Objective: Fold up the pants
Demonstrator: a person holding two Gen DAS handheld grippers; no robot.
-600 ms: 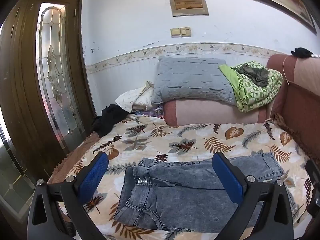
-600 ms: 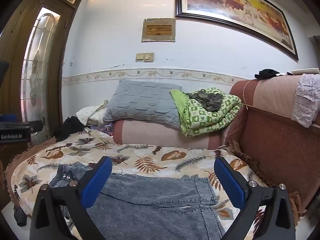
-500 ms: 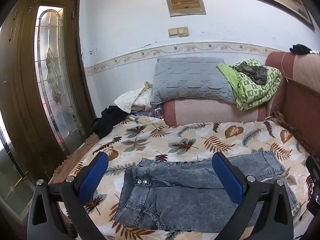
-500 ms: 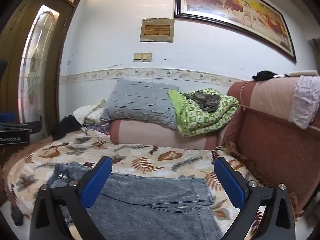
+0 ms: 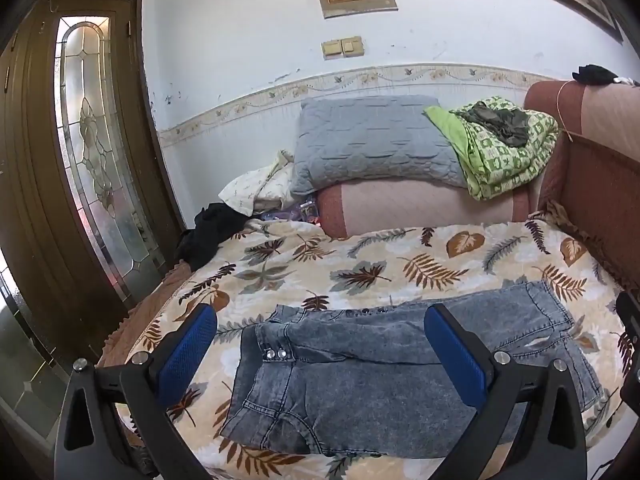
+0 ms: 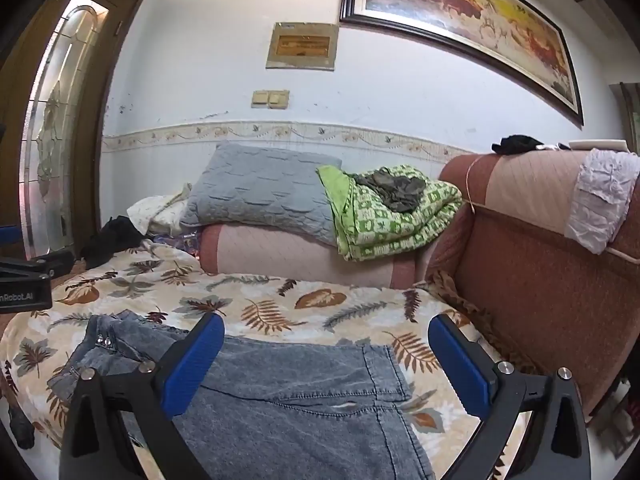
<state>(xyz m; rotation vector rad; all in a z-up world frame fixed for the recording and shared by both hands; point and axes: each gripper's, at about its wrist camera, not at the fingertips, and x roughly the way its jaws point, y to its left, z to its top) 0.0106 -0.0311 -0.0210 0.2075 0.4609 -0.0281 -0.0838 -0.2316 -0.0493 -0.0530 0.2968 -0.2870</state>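
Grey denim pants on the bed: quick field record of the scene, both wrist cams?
pants: grey acid-washed denim pants, lying flat on leaf-print bedspread
waist: toward the left, snap buttons visible
left gripper: open, empty, above pants
right gripper: open, empty, over the leg end
behind: grey quilted pillow, green patterned blanket

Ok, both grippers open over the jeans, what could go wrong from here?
The jeans already lie doubled, so a gripper could pinch only the top layer and the fold would come apart. The leaf-print cover lies right beneath; a deep pinch may lift it too. The hems look uneven, so the fold may end up skewed.
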